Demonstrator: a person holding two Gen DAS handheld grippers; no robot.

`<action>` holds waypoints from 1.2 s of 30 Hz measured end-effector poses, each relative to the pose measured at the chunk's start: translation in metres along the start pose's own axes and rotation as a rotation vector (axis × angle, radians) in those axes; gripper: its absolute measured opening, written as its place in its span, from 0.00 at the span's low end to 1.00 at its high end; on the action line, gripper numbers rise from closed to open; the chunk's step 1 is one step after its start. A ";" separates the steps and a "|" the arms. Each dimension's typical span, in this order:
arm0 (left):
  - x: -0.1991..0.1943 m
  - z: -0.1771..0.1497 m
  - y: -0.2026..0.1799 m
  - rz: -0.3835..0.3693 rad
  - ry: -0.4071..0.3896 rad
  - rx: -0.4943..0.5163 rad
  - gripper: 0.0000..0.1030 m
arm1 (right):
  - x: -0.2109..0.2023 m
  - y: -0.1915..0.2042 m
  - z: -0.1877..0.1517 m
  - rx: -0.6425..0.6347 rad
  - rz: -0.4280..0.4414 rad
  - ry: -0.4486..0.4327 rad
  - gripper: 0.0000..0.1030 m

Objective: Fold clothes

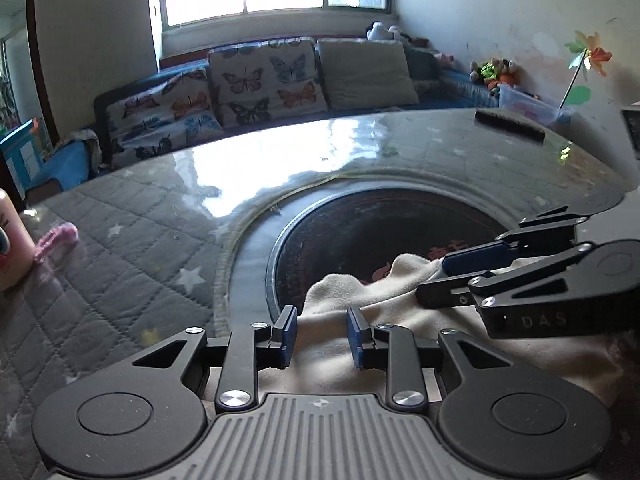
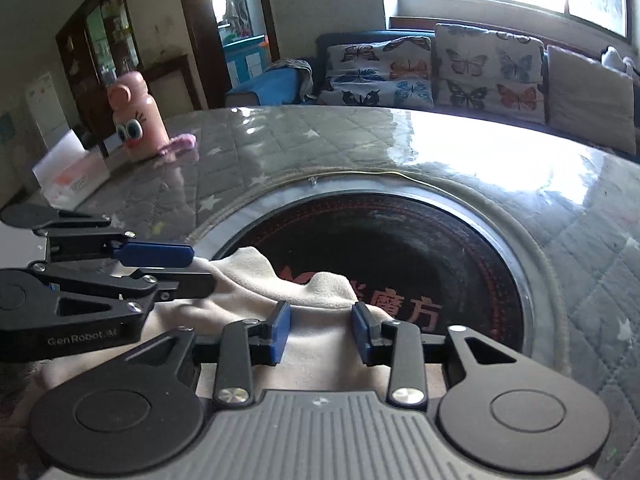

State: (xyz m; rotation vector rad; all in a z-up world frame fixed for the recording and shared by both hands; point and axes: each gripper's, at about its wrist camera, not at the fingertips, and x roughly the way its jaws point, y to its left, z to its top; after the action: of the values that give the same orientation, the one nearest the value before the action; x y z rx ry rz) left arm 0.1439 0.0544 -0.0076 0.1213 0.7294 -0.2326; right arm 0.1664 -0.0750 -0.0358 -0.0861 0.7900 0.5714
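Left gripper point(image 1: 322, 336) jaws apart over my cream cloth point(image 1: 384, 308) | right gripper point(image 2: 320, 332) jaws apart, same cloth point(image 2: 308, 344) between them | cloth lies bunched on dark round hotplate point(image 2: 440, 248) rim | beyond: quilted table cover point(image 2: 280, 140), pink bottle point(image 2: 138, 120)

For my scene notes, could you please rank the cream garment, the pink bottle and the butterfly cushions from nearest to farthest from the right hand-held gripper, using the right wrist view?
1. Cream garment, directly under the right hand-held gripper.
2. Pink bottle, far left on the table.
3. Butterfly cushions, on the sofa beyond the table.
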 end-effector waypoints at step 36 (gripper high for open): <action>-0.081 -0.066 0.028 0.043 -0.025 -0.010 0.31 | -0.033 0.098 -0.029 -0.323 0.159 -0.033 0.36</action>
State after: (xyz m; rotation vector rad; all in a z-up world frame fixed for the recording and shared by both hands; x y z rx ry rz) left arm 0.0501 0.1081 -0.0015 0.1239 0.7024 -0.1892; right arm 0.0792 -0.0153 -0.0205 -0.3119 0.6705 0.8465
